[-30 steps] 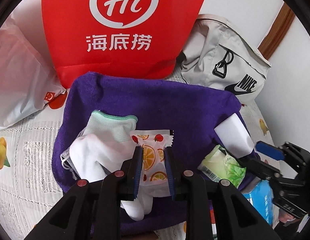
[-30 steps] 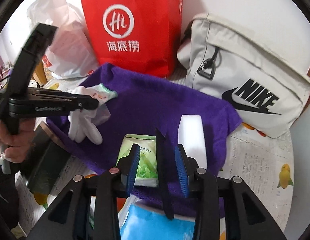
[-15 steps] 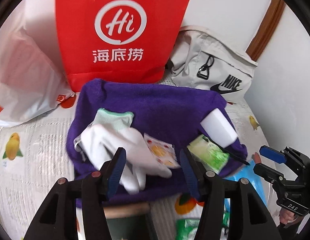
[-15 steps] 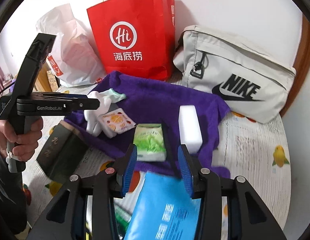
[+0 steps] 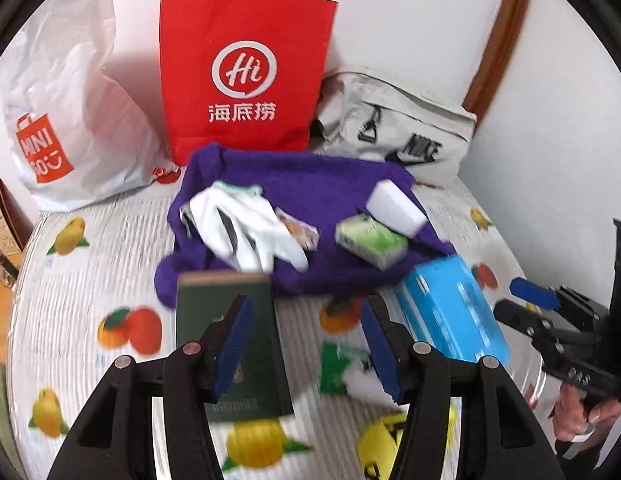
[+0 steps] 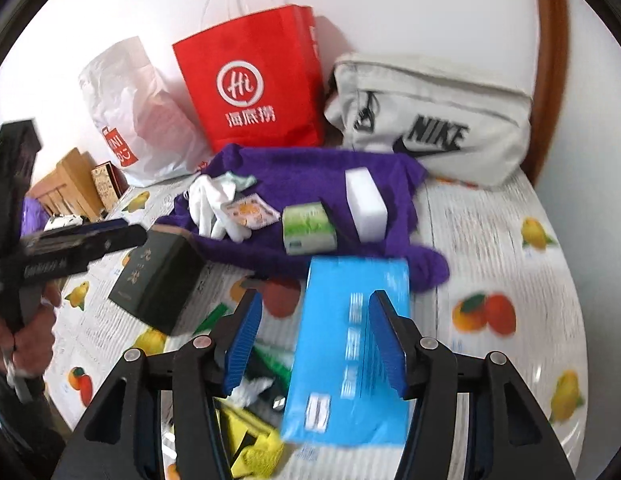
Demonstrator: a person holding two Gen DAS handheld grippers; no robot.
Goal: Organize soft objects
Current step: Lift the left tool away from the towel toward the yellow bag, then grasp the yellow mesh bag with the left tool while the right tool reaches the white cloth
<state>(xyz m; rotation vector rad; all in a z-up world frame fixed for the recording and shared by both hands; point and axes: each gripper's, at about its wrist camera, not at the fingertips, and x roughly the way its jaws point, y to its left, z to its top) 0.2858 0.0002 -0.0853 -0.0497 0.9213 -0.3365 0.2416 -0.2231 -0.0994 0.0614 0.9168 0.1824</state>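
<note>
While both grippers, left (image 5: 306,344) and right (image 6: 316,340), are hanging spread and empty, glove (image 5: 246,224), sachet (image 6: 250,212), tissues (image 6: 306,228) and sponge (image 6: 366,204) are lying on the towel (image 5: 310,184) at twelve o'clock, nearer clutter waiting.

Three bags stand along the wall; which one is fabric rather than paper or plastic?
The grey Nike bag, rightmost against the wall. The red paper bag stands in the middle, the white plastic bag on the left.

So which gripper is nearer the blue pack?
Right. The right gripper hangs open just over the blue pack, which shows between its fingers. The left gripper is off to the side, open above the dark green box.
</note>
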